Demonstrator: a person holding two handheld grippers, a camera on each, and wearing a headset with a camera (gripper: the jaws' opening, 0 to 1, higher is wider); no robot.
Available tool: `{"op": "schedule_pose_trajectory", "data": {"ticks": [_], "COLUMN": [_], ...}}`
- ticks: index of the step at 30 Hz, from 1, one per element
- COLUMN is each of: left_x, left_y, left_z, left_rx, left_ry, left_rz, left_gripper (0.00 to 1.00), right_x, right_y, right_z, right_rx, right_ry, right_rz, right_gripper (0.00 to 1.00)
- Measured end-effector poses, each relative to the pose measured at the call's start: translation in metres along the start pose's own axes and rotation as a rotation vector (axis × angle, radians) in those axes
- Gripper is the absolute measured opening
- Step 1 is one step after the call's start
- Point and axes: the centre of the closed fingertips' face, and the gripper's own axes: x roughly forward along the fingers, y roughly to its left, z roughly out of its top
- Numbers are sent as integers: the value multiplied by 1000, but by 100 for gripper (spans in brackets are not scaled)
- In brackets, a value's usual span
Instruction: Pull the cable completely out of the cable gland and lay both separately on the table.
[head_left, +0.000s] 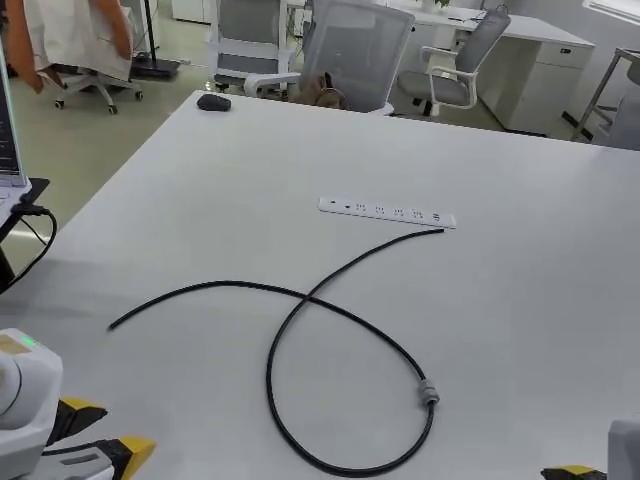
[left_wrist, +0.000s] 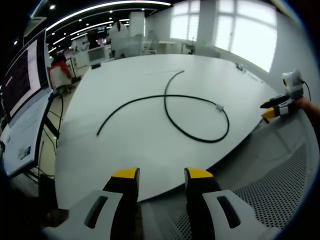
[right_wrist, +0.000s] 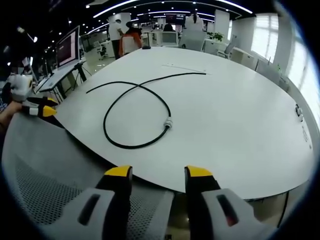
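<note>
the black cable (head_left: 240, 284) is lying in a loose crossed loop on the white table (head_left: 520, 300), with the grey cable gland (head_left: 428, 393) sitting threaded on the loop's right side, so nothing is separated yet. the left gripper (left_wrist: 161, 175) and the right gripper (right_wrist: 158, 172) are hovering off the near edge, jaws parted and empty, likely lining up so one pins the gland while the other draws the cable out.
</note>
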Motion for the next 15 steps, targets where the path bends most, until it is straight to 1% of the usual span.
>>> {"op": "schedule_pose_trajectory", "data": {"ticks": [4, 6, 10, 11, 13, 14, 15], "left_x": [0, 0, -1, -1, 1, 2, 2], "left_y": [-1, -1, -2, -3, -11, -12, -10], "left_z": [2, 1, 2, 1, -6, -5, -1], "left_rx": [-8, -2, 3, 14, 59, 82, 89], "left_ry": [-13, -6, -8, 2, 55, 62, 47], "left_rz": [-3, -4, -7, -13, -58, -69, -56], "left_gripper": [38, 37, 38, 37, 38, 39, 38], "right_x": [0, 0, 0, 0, 1, 1, 1], "right_y": [1, 2, 3, 3, 4, 4, 4], "right_z": [0, 0, 0, -1, 0, 0, 0], "right_rx": [-5, -5, -8, -11, -18, -21, -21], "right_ry": [2, 3, 4, 6, 8, 8, 8], "right_rz": [8, 11, 16, 17, 22, 23, 24], "right_gripper": [42, 42, 40, 40, 40, 40, 39]}}
